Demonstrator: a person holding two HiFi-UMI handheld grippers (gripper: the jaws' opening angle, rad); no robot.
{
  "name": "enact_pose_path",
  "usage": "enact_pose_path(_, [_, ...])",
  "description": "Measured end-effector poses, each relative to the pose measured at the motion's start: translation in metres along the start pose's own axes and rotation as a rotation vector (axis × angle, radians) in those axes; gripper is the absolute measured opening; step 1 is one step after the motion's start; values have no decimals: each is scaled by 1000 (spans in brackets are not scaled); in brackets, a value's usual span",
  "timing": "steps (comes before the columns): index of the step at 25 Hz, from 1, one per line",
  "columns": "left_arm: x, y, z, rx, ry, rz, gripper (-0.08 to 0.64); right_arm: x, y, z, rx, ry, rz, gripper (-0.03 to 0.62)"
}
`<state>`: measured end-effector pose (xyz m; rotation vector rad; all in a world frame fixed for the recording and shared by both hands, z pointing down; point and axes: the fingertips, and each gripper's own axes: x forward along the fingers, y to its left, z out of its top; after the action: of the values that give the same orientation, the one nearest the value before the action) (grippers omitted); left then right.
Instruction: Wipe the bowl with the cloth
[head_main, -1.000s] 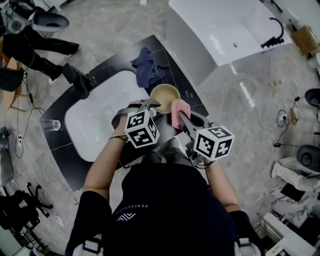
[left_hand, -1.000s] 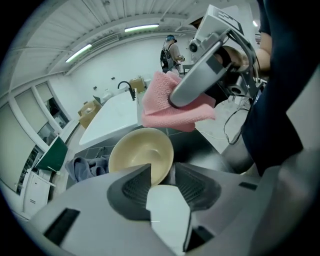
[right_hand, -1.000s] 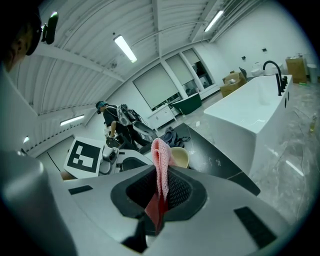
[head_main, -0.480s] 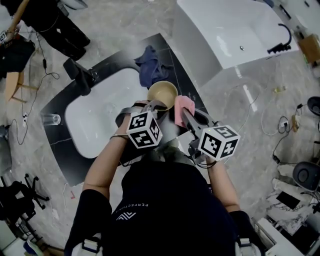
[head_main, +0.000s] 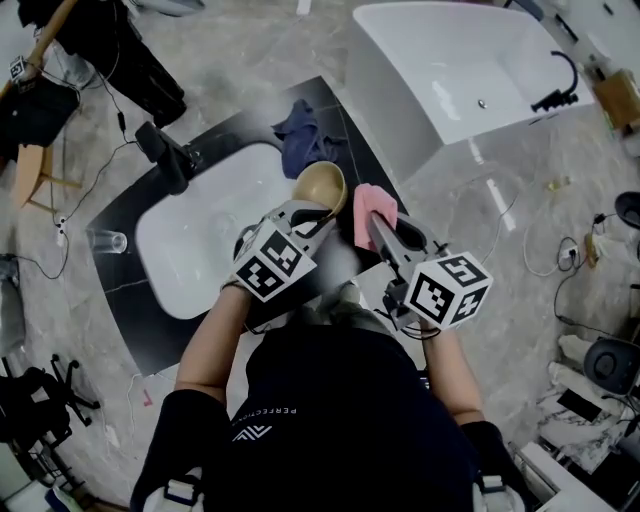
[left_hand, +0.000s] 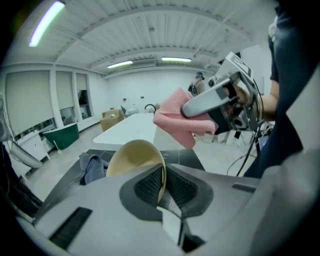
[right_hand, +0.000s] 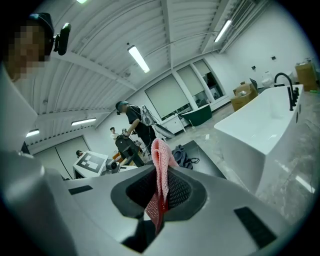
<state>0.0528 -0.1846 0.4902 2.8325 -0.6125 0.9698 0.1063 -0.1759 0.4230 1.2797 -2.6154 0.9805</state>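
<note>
The tan bowl (head_main: 322, 187) hangs tilted on its edge over the dark counter, beside the white sink. My left gripper (head_main: 318, 216) holds its near rim; its jaws are closing, and in the left gripper view the bowl (left_hand: 132, 157) has its rim pinched between the two pads of that gripper (left_hand: 162, 185). The pink cloth (head_main: 372, 211) hangs just right of the bowl, apart from it, with my right gripper (head_main: 376, 228) shut on it. In the right gripper view the cloth (right_hand: 161, 160) stands up out of the jaws of that gripper (right_hand: 160, 194).
The white sink basin (head_main: 195, 235) is set in a dark counter (head_main: 130, 320) with a black faucet (head_main: 165, 155). A blue rag (head_main: 303, 135) lies behind the bowl, a glass (head_main: 112, 241) at the counter's left. A white bathtub (head_main: 470, 70) stands far right. A person (head_main: 110, 60) stands far left.
The left gripper's jaws have closed on the bowl's rim, and the bowl has come up off the counter and tipped on edge. The right gripper with the cloth shifted slightly right.
</note>
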Motion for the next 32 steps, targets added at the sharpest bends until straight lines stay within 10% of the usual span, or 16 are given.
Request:
enact_pose_path(15, [-62,-14,23,-362,-286,-35,21,3,57,8,-143,-26,139,49])
enact_pose_path(32, [-99,-64,46,-220,-393,-291,21,1,57,8,-206,-34,110,49])
